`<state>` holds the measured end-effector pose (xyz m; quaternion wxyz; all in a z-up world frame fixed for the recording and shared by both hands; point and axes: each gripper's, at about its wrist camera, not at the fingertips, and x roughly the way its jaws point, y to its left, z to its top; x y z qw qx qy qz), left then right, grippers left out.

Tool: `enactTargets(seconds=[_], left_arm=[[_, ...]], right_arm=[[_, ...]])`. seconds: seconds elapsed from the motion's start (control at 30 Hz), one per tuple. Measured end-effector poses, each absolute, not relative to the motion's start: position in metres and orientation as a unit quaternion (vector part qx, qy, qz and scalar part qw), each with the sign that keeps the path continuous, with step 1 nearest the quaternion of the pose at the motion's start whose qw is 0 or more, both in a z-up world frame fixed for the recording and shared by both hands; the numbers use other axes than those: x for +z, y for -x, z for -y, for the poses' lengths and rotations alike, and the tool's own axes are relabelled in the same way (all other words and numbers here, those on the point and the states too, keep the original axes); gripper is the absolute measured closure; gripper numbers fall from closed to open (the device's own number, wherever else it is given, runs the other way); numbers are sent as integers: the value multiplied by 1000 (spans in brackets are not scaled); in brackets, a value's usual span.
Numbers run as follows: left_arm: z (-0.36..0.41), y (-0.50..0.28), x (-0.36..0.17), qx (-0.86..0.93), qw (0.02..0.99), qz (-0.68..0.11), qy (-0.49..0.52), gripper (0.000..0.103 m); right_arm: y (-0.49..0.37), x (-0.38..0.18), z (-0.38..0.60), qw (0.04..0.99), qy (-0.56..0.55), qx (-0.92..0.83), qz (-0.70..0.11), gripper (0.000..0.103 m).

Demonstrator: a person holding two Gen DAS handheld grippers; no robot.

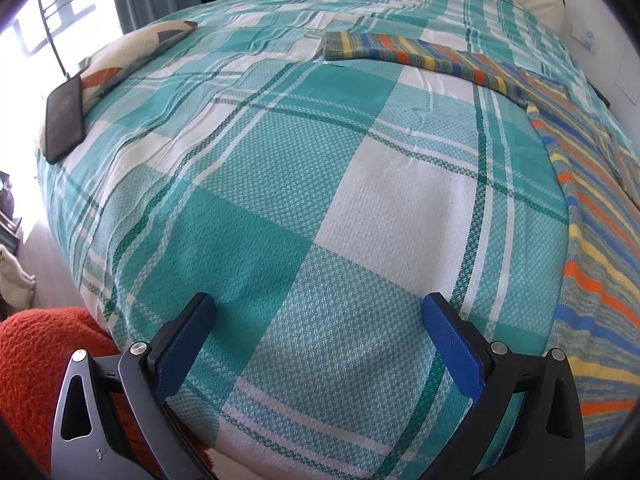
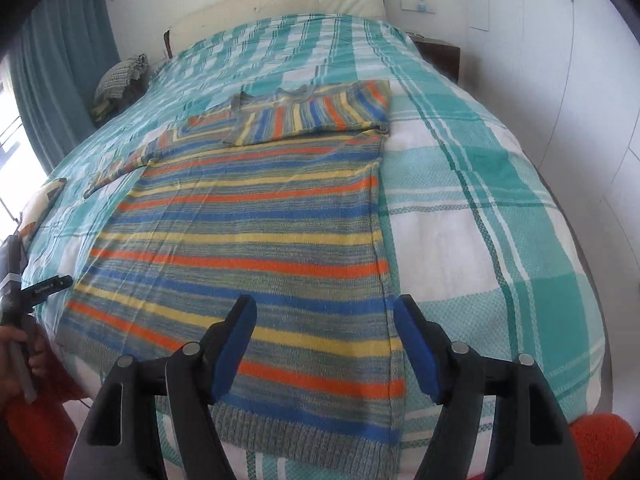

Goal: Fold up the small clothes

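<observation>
Only the right wrist view takes in the whole striped knitted sweater (image 2: 256,240), banded in blue, orange, yellow and grey: it lies flat on the bed with the teal-and-white checked bedspread (image 2: 480,208), its ribbed hem at the near edge of the bed and its neckline pointing toward the headboard end. The right sleeve is folded across the chest, so its stripes run crosswise to those of the body, while the left sleeve stretches out toward the left edge of the bed. The right gripper (image 2: 326,356) hovers released over the hem near the sweater's right side seam, jaws apart and nothing between them. The left wrist view shows only the sweater's left flank and outstretched sleeve at its right margin, but alone reveals the left gripper (image 1: 320,336), jaws wide apart above bare bedspread by the near edge, and farther off a black smartphone (image 1: 64,120) lying against a patterned cushion (image 1: 132,56) at the left edge of the bed.
</observation>
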<state>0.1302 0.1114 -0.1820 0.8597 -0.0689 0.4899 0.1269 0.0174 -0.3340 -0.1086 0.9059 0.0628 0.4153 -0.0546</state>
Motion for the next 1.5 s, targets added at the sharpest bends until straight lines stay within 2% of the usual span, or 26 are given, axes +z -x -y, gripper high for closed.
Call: enactTargets(seconds=[0.27,1.5], left_arm=[[-120,-131,-184,95,858,-495,104,0],[-114,-129,-186,93,862,-493,66,0]], right_arm=[[-18,-115,351,907,-67,-104,-404,21],[-15,-125,369,895,-60,-169,-409,20]])
